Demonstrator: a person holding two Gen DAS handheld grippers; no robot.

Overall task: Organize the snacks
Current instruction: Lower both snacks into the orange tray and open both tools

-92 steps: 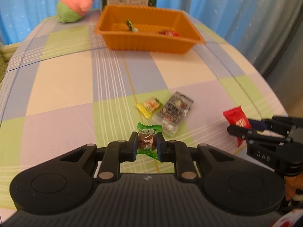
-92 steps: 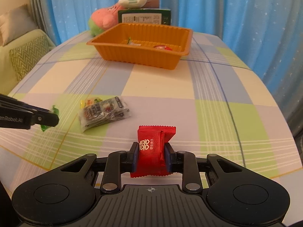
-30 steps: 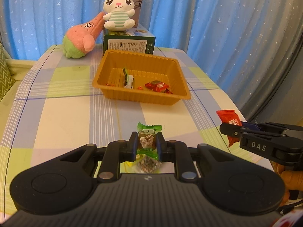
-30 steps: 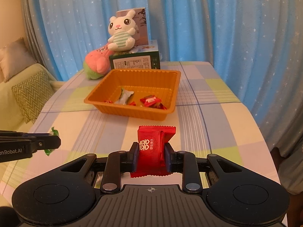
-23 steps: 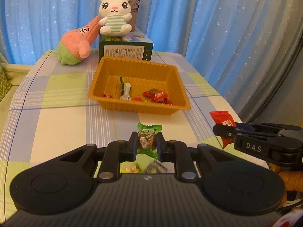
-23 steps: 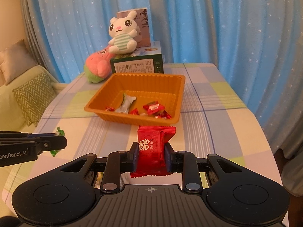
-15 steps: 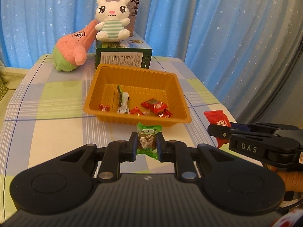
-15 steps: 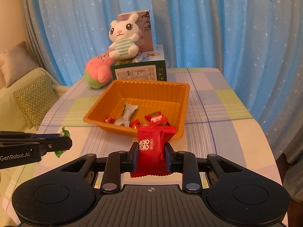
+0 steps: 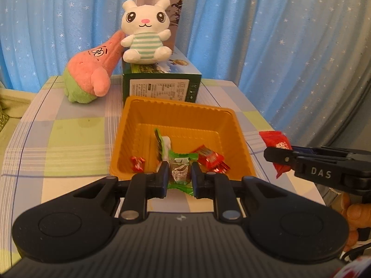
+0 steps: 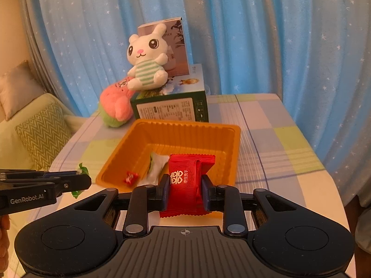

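My left gripper (image 9: 179,173) is shut on a green-wrapped candy (image 9: 180,173) and holds it at the near rim of the orange tray (image 9: 185,108). My right gripper (image 10: 185,185) is shut on a red snack packet (image 10: 189,180), also at the tray's (image 10: 185,125) near rim. The tray holds several wrapped snacks: a white-green one (image 9: 165,144), red ones (image 9: 209,158) and a small red candy (image 9: 138,163). The right gripper with its red packet (image 9: 276,142) shows at the right of the left wrist view; the left gripper with its green candy (image 10: 81,170) shows at the left of the right wrist view.
Behind the tray stands a dark green box (image 9: 162,85) with a white bunny plush (image 9: 145,32) on it and a grey carton (image 9: 172,23) behind. A pink-green plush (image 9: 92,71) lies left of the box. The checked tablecloth (image 9: 69,139) ends at blue curtains. A sofa (image 10: 30,127) stands left.
Both grippers have moved forward from the table's near part to the tray's near rim, each still holding its snack. The loose snacks on the cloth have dropped out of view.
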